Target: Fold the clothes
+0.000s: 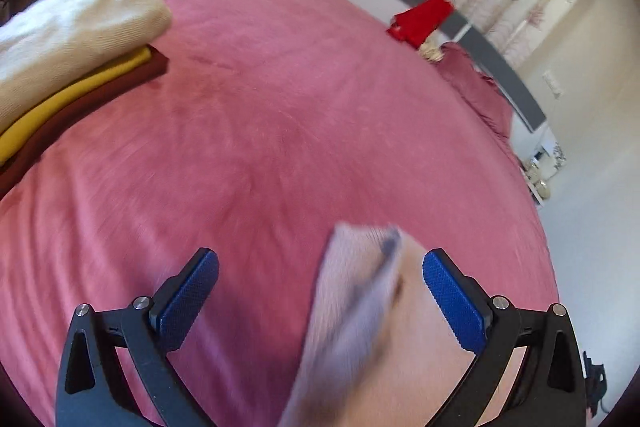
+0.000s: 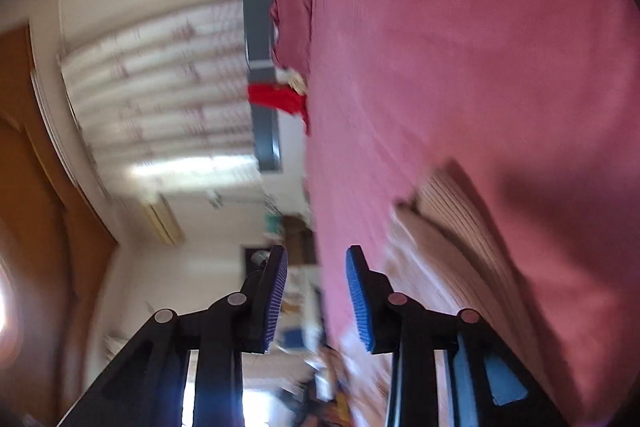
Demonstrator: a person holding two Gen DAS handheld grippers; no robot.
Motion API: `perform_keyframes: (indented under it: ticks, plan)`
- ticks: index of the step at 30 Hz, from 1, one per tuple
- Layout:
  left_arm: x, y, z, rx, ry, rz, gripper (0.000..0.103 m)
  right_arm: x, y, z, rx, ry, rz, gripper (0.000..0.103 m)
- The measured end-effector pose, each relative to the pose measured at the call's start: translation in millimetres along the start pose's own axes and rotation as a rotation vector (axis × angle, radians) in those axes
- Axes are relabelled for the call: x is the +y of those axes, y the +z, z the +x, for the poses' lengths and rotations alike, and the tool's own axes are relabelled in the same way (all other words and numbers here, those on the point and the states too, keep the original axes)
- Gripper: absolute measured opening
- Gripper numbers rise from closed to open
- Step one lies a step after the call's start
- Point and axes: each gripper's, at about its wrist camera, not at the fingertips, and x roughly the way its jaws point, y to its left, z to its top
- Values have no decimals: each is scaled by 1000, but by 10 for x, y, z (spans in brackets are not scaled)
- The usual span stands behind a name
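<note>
Over the pink bed (image 1: pixel 260 131), the left hand-held gripper (image 1: pixel 320 291) gapes wide, a blurred pale garment (image 1: pixel 360 307) between its pads, untouched. The right hand-held gripper (image 2: pixel 317 299) stands released beside that garment, gripping nothing.

Bedspread (image 1: pixel 260 115): pink cloth, soft matt nap. Folded stack (image 1: pixel 76 67): matt cloth, top layer ribbed. Gripper pads (image 1: pixel 188 299): blue textured plastic w/ black matt arms.

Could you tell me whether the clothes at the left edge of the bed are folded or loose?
Folded: the cream, yellow and maroon clothes lie flat in a neat stack on the pink bed.
</note>
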Motion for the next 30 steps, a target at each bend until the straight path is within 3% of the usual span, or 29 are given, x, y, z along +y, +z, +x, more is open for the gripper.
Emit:
perform_keyframes:
  ticks: [3,5,7,8,9,10,11,12,15,19,22,26,30]
  plan:
    - [-172,-451,-171,8,-5,164,103,-18,-402,-57,96,-120,-92,33]
    - [-260,-683,-144,35,2,287,103,-149,-613,-38,138,-155,-98,33]
    - [-191,-913,-21,120,95,341,103,-368,-703,-40,116,-180,-62,33]
    - [-121,-977,16,152,123,337,103,-490,-673,-75,75,-209,-41,29]
    - [-39,-973,-8,153,104,306,103,-608,-643,-112,35,-232,-18,22]
    - [25,-950,-59,147,96,277,103,-688,-606,-161,10,-209,19,19]
    - [63,-893,-145,136,104,252,103,-688,-599,-213,-8,-182,47,21]
    - [113,-826,-230,134,103,229,103,-678,-595,-261,-23,-155,70,33]
    - [333,-627,-478,136,77,154,103,-320,-638,-286,56,-95,-57,36]
    - [696,-505,-695,137,88,19,103,102,-796,-298,149,-209,-308,37]
    - [817,-443,-734,119,100,-17,103,193,-956,-230,173,-313,-418,37]
    - [686,-328,-634,120,107,58,103,279,-973,-40,204,-471,-573,38]
    - [450,-169,-399,146,133,220,103,387,-659,151,247,-543,-660,46]
